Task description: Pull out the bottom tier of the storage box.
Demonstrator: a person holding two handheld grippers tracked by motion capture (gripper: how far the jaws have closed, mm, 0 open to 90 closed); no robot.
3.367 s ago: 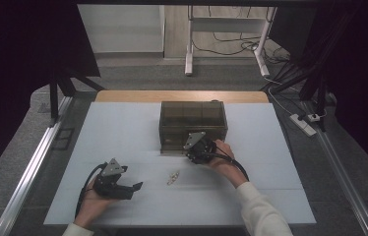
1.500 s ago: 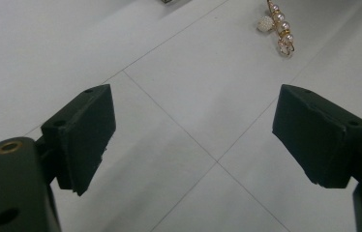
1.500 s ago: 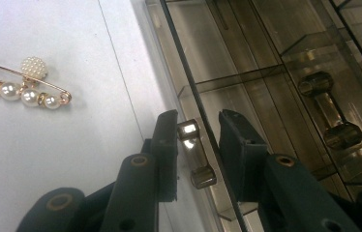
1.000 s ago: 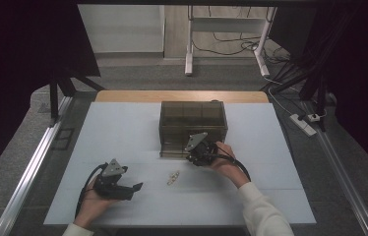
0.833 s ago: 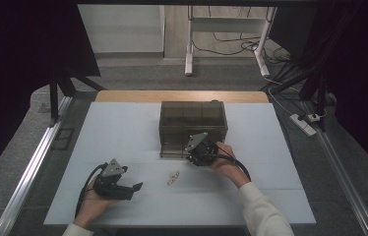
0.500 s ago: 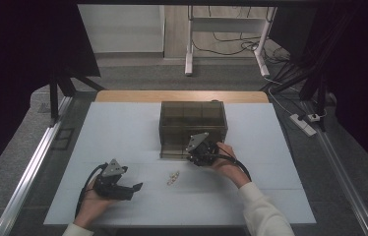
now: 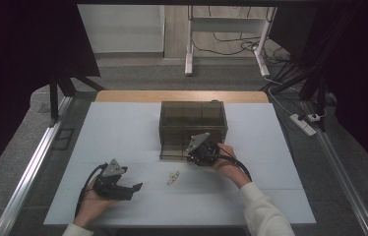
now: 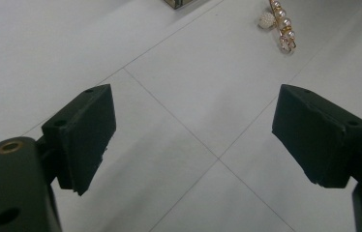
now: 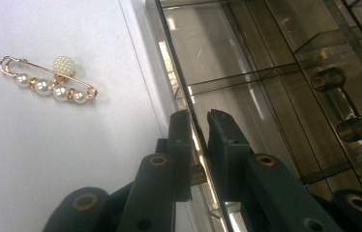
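The right gripper [image 7: 198, 153] is at the front of the smoky transparent box [image 7: 193, 122], and the person's right hand [image 7: 226, 160] holds it from behind. In the right gripper view its two black jaws stand nearly together and pinch the thin front wall [image 9: 196, 140] of the box's drawer between them, one jaw outside and one inside the wall. The jaws have just been closing on this wall. Beyond the jaws, inside the box, a dark barrel-shaped knob [image 9: 343, 108] shows through the clear plastic.

The pearl brooch pin [image 9: 48, 82] lies flat on the white table [image 7: 123, 132], to the left of the right gripper's jaws in its own view and well apart from them. It is a gold pin with a row of small pearls and one bigger round bead. In the high view the pin [image 7: 173, 178] lies between the two grippers, nearer to the box's front.

The left gripper [image 7: 123, 189] rests low over the table in the left hand [image 7: 93, 201]. Its jaws stand wide apart with nothing between them, as the left gripper view shows. The pin [image 8: 279, 24] lies ahead of them, a little towards the right jaw, not touching.
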